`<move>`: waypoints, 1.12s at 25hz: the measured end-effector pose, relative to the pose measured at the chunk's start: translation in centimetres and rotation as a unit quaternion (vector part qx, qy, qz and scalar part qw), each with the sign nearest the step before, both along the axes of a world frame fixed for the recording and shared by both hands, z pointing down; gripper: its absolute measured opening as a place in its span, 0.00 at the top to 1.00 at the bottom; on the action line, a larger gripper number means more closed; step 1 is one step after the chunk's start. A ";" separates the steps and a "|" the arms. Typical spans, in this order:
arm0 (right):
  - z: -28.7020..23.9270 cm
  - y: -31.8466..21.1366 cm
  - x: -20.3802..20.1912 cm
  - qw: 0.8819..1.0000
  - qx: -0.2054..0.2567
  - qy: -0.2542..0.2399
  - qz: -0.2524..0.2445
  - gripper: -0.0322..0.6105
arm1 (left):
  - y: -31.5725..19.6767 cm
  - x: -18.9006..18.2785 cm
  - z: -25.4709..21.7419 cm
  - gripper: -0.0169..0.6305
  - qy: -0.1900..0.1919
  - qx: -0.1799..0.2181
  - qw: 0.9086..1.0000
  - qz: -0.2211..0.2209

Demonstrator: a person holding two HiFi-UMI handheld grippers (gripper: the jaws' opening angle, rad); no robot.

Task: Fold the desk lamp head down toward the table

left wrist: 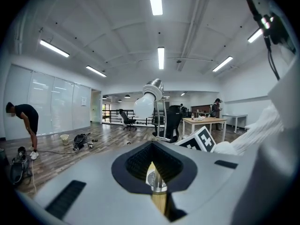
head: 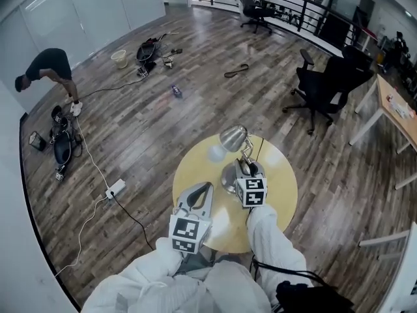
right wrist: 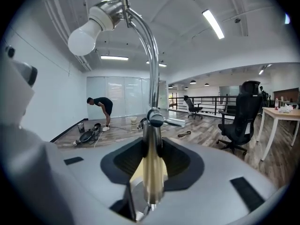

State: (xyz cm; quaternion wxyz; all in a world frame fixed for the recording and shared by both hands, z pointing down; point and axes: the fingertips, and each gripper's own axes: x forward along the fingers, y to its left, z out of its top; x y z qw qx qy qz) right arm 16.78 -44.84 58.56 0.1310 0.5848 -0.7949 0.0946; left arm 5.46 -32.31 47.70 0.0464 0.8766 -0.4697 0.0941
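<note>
Head view: a round yellow table [head: 195, 168] stands on a wood floor [head: 195, 70], and a chrome desk lamp [head: 236, 150] stands just past the table's centre. Its base [head: 229, 177] rests flat on the table. The lamp head [head: 232, 137] is raised on a curved neck, with the white bulb [head: 217, 152] facing toward 8 o'clock.

The right gripper [head: 246, 167] lies at 5 o'clock of the lamp and points at its upright post. In the right gripper view the jaws are spread. The post [right wrist: 149, 172] stands between them, with a strip of yellow table showing beside it. The pivot knob [right wrist: 154, 118] sits just beyond the jaw tips. The neck [right wrist: 151, 74] arches up and over to 11 o'clock, where the bulb hangs high.

The left gripper [head: 207, 186] lies at 7 o'clock of the lamp and apart from it. Its jaws are pressed together with nothing between them. In the left gripper view the lamp stands ahead at 12 o'clock.

Surroundings, head view:
- A person [head: 49, 67] bends over gear on the floor at 10 o'clock.
- A black office chair [head: 329, 87] stands at 2 o'clock.
- A white power strip [head: 115, 188] lies on the floor at 9 o'clock.
</note>
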 end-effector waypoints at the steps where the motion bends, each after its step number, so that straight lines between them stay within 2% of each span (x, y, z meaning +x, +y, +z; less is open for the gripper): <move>1: 0.0 -0.2 -0.1 1.000 0.002 0.005 -0.004 0.78 | -0.2 -0.2 -0.3 0.97 0.002 -0.001 1.000 -0.002; 4: -0.3 -0.7 -0.2 1.000 -0.002 0.016 -0.015 0.77 | -0.6 -0.4 -0.5 0.97 0.005 -0.002 1.000 -0.004; 7: -0.5 -0.8 -0.2 1.000 -0.009 -0.004 -0.019 0.76 | -1.2 -0.7 -1.0 0.97 0.001 0.016 1.000 -0.006; 10: -0.3 -0.8 -0.3 1.000 -0.009 -0.005 -0.023 0.76 | -2.3 -0.6 -4.3 0.97 0.001 0.049 0.999 0.008; 12: -0.3 -0.8 -0.3 1.000 -0.009 -0.003 -0.022 0.76 | -3.2 0.3 -7.4 0.96 -0.001 0.061 0.997 0.041; 15: -0.2 -0.8 -0.2 1.000 -0.009 -0.002 -0.020 0.76 | -4.5 2.1 -11.3 0.75 -0.013 0.064 0.994 0.089; 18: -0.2 -0.6 -0.3 1.000 -0.011 0.002 -0.019 0.76 | -5.5 3.3 -12.6 0.70 -0.060 0.079 0.989 0.114; 20: -0.2 -0.6 -0.3 1.000 -0.013 0.004 -0.021 0.76 | -5.8 3.7 -12.7 0.70 -0.079 0.070 0.985 0.134; 23: -0.2 -0.6 -0.4 0.999 -0.015 0.009 -0.027 0.76 | -5.6 3.7 -13.0 0.66 -0.071 0.046 0.984 0.157; 24: -0.2 -0.6 -0.3 1.000 -0.014 0.008 -0.027 0.76 | -5.2 3.9 -13.3 0.50 -0.060 0.037 0.984 0.166; 25: -0.2 -0.7 -0.3 1.000 -0.014 0.007 -0.026 0.76 | -4.9 4.3 -13.5 0.45 -0.054 0.030 0.983 0.174; 28: -0.4 -0.7 -0.1 1.000 -0.015 0.008 -0.023 0.76 | -5.2 5.7 -13.3 0.45 -0.067 0.038 0.981 0.179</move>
